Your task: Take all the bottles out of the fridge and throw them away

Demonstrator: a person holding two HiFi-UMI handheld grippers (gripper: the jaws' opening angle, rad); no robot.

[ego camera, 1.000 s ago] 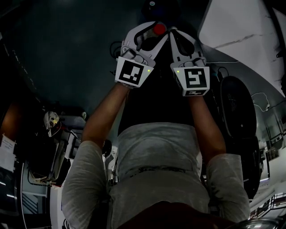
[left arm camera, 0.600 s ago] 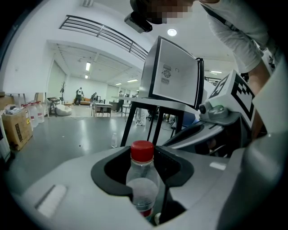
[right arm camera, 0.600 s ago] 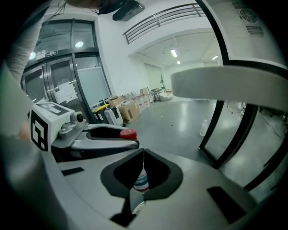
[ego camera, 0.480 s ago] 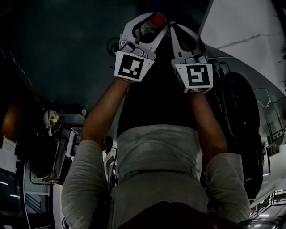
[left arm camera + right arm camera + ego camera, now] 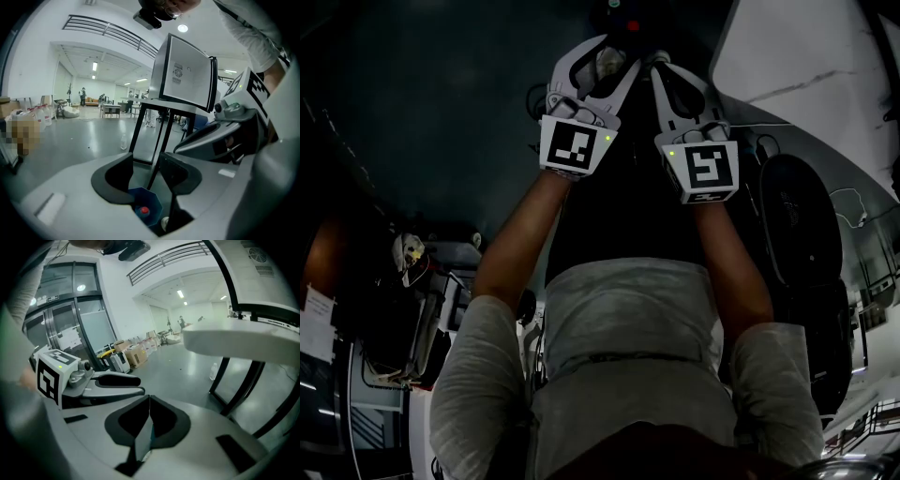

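My left gripper is open and holds nothing. It hangs straight above a blue bin on the floor. Inside the bin lies a bottle with a red cap, and something white shows beside it. Close on the right, my right gripper is shut, with its pads together and nothing visibly held. A white cabinet on a black frame stands just ahead of both grippers.
One clear bottle stands on the grey floor beyond the black frame. Cardboard boxes and white jugs line the glass wall to the right gripper's left. The person's arms and torso fill the head view.
The red-capped bottle, which was at my left gripper's tips, has dropped away and now looks small and dim below. Both grippers have barely moved.
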